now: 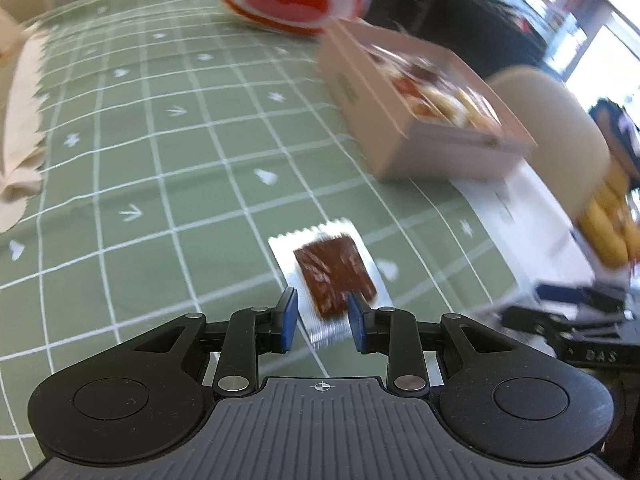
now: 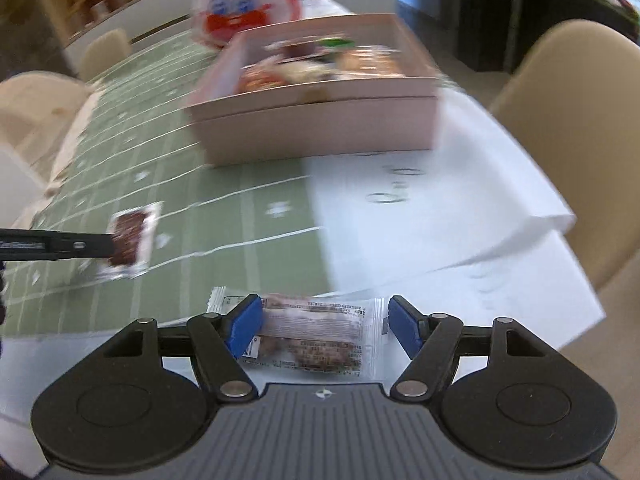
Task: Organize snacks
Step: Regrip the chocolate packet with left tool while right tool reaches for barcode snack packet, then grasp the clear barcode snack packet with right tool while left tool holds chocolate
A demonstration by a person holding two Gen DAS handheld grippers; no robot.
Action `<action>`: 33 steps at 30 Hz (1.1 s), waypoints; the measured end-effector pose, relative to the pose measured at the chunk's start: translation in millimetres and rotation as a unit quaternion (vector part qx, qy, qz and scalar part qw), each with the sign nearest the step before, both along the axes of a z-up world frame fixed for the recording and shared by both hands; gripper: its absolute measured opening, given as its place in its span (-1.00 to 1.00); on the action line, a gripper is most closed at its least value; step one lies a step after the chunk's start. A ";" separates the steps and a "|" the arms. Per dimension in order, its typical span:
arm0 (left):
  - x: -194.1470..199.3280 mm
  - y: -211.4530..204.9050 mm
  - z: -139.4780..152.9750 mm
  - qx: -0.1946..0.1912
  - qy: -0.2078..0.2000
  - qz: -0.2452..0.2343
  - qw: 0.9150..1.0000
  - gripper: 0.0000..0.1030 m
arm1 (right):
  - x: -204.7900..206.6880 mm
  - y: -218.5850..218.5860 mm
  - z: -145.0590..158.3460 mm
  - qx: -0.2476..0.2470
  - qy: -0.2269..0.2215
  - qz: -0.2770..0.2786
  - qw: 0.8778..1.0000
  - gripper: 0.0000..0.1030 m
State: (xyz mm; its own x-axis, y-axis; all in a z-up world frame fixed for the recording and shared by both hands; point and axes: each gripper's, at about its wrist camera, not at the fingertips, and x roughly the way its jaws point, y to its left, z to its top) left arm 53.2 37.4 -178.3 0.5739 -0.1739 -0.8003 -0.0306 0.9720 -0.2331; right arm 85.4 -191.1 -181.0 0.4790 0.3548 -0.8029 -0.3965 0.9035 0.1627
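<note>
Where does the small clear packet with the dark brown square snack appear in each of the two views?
Left wrist view: the brown snack packet lies on the green cloth, low centre, between the left gripper fingers.
Right wrist view: the same packet sits at the far left, at the tip of the other gripper.
Shared landmark: the pink snack box.

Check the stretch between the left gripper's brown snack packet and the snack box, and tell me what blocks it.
Nothing visible does. The left gripper straddles the brown snack packet on the green cloth, and only bare cloth lies between it and the pink snack box. The box is open-topped, already holding snacks.
</note>
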 end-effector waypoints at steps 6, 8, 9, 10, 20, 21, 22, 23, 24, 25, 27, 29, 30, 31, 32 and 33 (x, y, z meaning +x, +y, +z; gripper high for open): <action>-22.9 -13.2 2.6 0.051 0.003 -0.028 0.998 -0.40 | -11.6 26.8 4.1 -0.017 -0.014 0.060 0.998 0.37; -27.3 -10.5 4.2 0.071 0.004 -0.018 0.997 -0.40 | -10.5 26.1 4.9 -0.018 -0.019 0.058 0.998 0.37; -28.7 -8.4 4.2 0.080 0.005 -0.011 0.997 -0.40 | -9.0 23.9 4.5 -0.018 -0.022 0.053 0.998 0.39; -29.1 -6.5 4.7 0.086 0.006 -0.002 0.996 -0.40 | -8.0 21.7 3.9 -0.018 -0.027 0.045 0.998 0.40; 5.5 -13.7 20.1 0.045 -0.020 0.040 0.998 -0.40 | -1.7 1.8 -8.0 -0.020 -0.058 -0.010 0.998 0.51; 12.7 -18.8 18.6 0.053 -0.022 0.037 0.998 -0.40 | -2.7 2.6 -8.8 -0.025 -0.062 -0.009 0.998 0.51; 19.9 -25.1 16.1 0.065 -0.022 0.030 0.997 -0.40 | -4.0 4.0 -9.8 -0.035 -0.067 -0.005 0.997 0.51; 27.1 -31.7 12.7 0.082 -0.020 0.017 0.996 -0.39 | -6.1 5.7 -10.9 -0.043 -0.073 0.000 0.996 0.53; 31.1 -35.8 9.6 0.097 -0.018 0.009 0.995 -0.38 | -8.2 6.4 -11.2 -0.047 -0.080 0.001 0.996 0.54; 32.5 -40.1 7.5 0.112 -0.020 0.002 0.993 -0.38 | -9.7 5.7 -11.7 -0.046 -0.083 0.001 0.996 0.54; 30.1 -44.2 6.6 0.130 -0.024 -0.010 0.991 -0.36 | -10.0 2.7 -12.4 -0.039 -0.081 -0.002 0.996 0.59; 23.7 -42.6 6.7 0.139 -0.023 -0.016 0.990 -0.35 | -9.4 0.9 -13.4 -0.039 -0.081 -0.005 0.996 0.64; 19.3 -40.1 6.4 0.143 -0.023 -0.018 0.989 -0.34 | -9.3 0.8 -13.7 -0.039 -0.082 -0.007 0.996 0.66; 13.2 -36.6 5.8 0.146 -0.024 -0.019 0.989 -0.34 | -9.4 1.0 -13.7 -0.040 -0.082 -0.008 0.996 0.67; 7.5 -33.1 5.5 0.146 -0.026 -0.020 0.989 -0.34 | -9.4 1.1 -13.7 -0.040 -0.081 -0.010 0.996 0.67; 2.3 -29.6 5.2 0.147 -0.027 -0.019 0.989 -0.34 | -9.3 1.0 -13.8 -0.040 -0.081 -0.010 0.996 0.68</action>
State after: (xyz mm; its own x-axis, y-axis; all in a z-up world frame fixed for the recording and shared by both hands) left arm 55.5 7.8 -173.0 0.6140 0.0389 -0.7884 0.0121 0.9982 0.0586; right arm 76.1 -190.1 -194.8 0.6106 0.2813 -0.7403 -0.3926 0.9194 0.0255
